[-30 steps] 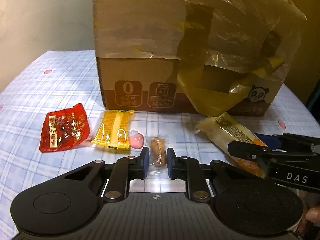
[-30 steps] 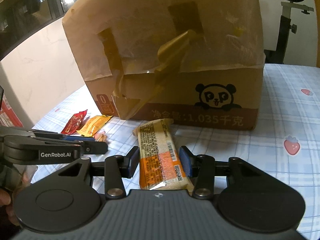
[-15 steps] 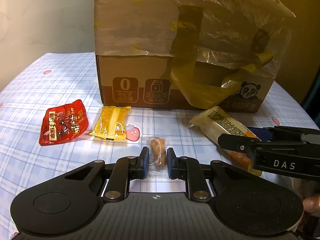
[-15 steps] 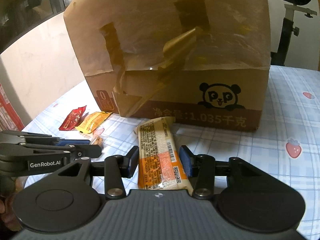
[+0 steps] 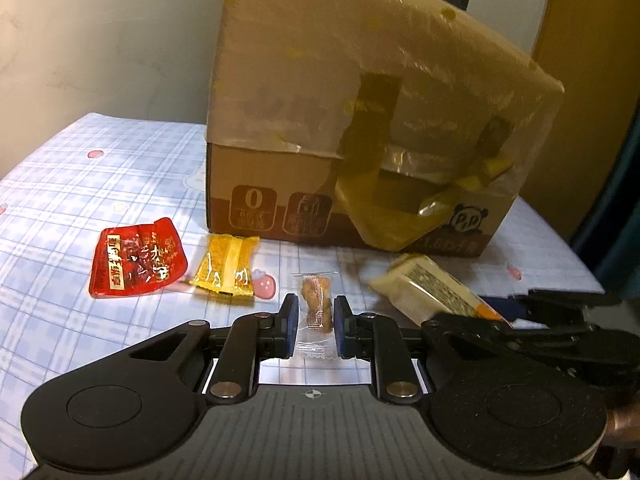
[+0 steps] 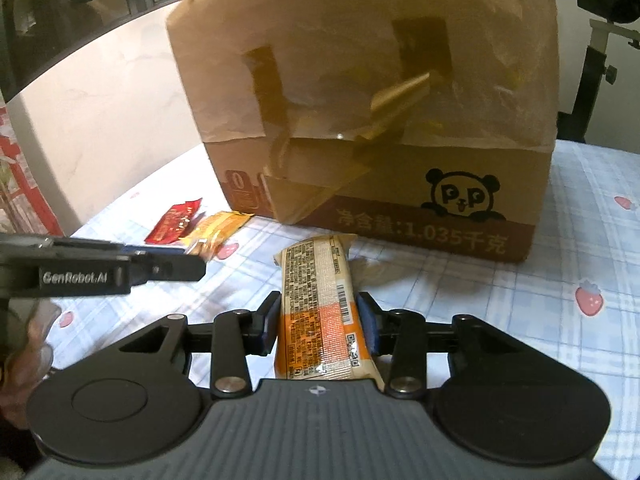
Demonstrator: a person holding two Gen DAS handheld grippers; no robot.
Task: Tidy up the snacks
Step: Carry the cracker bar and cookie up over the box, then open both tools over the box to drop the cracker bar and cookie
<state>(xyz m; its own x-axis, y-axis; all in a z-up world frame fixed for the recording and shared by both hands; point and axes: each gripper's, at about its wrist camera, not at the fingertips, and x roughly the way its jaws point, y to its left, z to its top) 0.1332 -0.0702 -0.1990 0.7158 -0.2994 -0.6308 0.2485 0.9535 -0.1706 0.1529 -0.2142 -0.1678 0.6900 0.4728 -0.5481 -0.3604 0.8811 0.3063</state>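
Up front in the left view, my left tongs (image 5: 316, 326) pinch a small clear-wrapped snack (image 5: 317, 303), light and crinkly, gripped mid-wrapper above the counter (image 5: 80, 184). Rightward, my right tongs (image 6: 318, 326) have just been closing on the soft, slippery bar packet (image 6: 320, 304) across its middle.
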